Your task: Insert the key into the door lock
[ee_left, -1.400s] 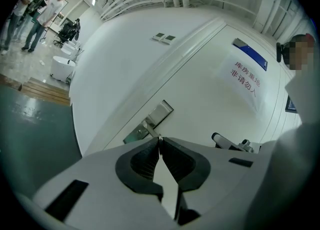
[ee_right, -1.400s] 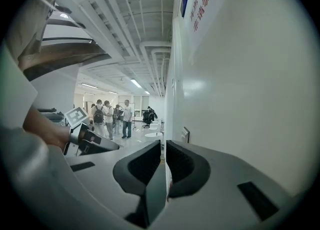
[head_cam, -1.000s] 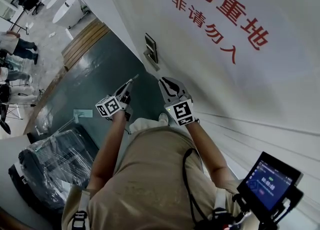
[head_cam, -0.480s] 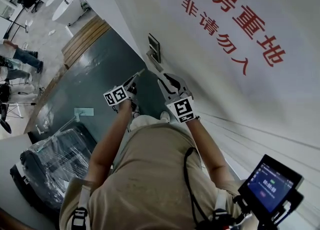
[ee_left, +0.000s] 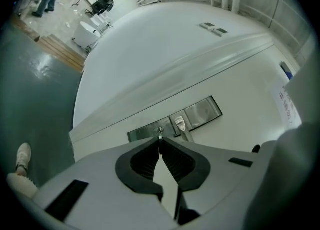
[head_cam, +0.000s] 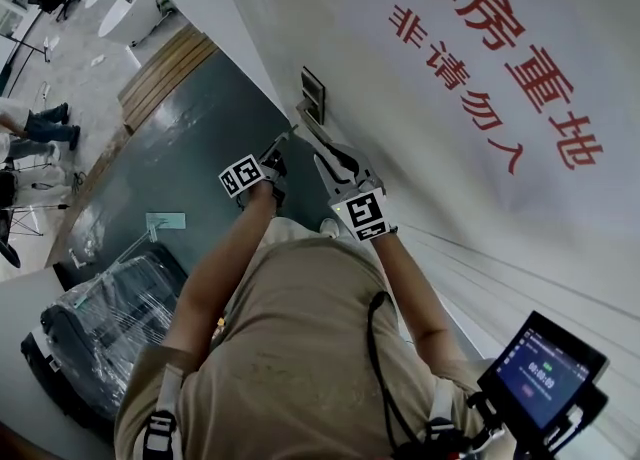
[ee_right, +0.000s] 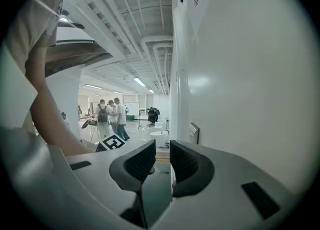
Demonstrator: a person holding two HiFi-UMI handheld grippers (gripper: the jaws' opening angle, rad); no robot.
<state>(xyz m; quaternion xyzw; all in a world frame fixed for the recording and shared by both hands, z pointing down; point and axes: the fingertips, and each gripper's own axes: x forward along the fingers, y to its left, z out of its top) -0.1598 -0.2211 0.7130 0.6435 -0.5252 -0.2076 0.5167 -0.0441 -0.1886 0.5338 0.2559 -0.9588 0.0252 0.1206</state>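
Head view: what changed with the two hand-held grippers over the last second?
The left hand-held gripper moved forward toward the lock plate, and its tip is now close to it. Its jaws stayed shut on the key. The right hand-held gripper kept roughly its place, jaws apart and empty.

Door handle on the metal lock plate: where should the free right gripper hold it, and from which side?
Probably the free end of the lever, far from the lock plate, jaws across the narrow bar. Come straight at the door from the room side: the lever stands off the plate. The left gripper, shut on the key, is close by: keep clear.
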